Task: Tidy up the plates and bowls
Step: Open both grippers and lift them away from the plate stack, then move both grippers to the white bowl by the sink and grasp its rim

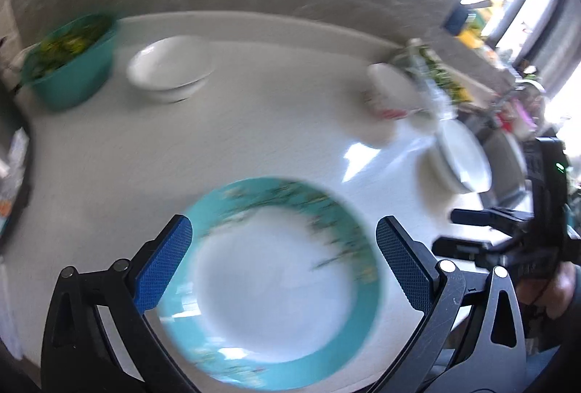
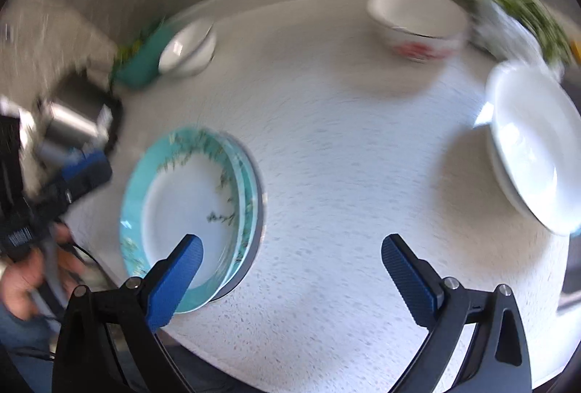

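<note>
A stack of teal-rimmed white ceramic plates (image 2: 189, 204) lies flat at the desk's seven o'clock edge; white plates (image 2: 530, 146) at three, white bowls (image 2: 189, 48) at eleven, a red-patterned bowl (image 2: 417, 23) at one.

plate stack (image 2: 189, 208) near table (image 2: 345, 175) edge, bowls (image 2: 417, 23) behind

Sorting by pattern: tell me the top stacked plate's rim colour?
Teal with leafy sprigs on the plate, clearest in right wrist view.
</note>
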Demonstrator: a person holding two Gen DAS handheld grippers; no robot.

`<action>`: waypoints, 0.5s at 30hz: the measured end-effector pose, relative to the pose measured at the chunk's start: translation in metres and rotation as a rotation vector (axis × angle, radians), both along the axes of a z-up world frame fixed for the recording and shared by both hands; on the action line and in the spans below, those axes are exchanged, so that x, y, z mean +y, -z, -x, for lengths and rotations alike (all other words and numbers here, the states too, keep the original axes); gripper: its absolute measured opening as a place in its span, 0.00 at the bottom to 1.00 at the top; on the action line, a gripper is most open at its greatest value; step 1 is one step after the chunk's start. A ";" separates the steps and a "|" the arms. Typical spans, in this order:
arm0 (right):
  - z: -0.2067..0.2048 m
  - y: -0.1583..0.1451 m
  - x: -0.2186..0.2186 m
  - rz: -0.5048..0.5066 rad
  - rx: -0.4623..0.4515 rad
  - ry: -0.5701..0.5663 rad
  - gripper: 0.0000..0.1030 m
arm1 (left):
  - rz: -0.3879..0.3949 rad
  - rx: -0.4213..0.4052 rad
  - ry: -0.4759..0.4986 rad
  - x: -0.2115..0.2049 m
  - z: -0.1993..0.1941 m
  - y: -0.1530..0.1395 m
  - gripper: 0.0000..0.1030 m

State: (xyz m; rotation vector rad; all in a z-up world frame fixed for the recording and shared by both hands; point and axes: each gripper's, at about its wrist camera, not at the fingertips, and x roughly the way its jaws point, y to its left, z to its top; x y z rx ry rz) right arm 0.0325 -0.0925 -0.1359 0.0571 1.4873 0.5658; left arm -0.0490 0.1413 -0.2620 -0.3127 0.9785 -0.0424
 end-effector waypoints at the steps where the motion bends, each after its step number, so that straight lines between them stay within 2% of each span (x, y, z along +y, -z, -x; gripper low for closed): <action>1: -0.003 -0.003 -0.015 -0.031 0.004 0.031 0.98 | 0.024 -0.005 0.016 -0.011 -0.005 -0.002 1.00; 4: -0.022 -0.018 -0.074 -0.100 -0.007 0.111 0.97 | 0.067 0.026 0.044 -0.055 -0.029 -0.004 1.00; 7: -0.040 -0.031 -0.136 -0.110 -0.027 0.182 0.97 | 0.111 0.070 0.037 -0.096 -0.056 -0.002 1.00; 11: -0.068 -0.039 -0.228 -0.094 -0.042 0.272 0.94 | 0.099 0.102 0.034 -0.152 -0.094 0.005 1.00; 15: -0.098 -0.029 -0.278 -0.072 -0.024 0.271 0.85 | 0.077 0.128 0.047 -0.204 -0.140 0.024 0.99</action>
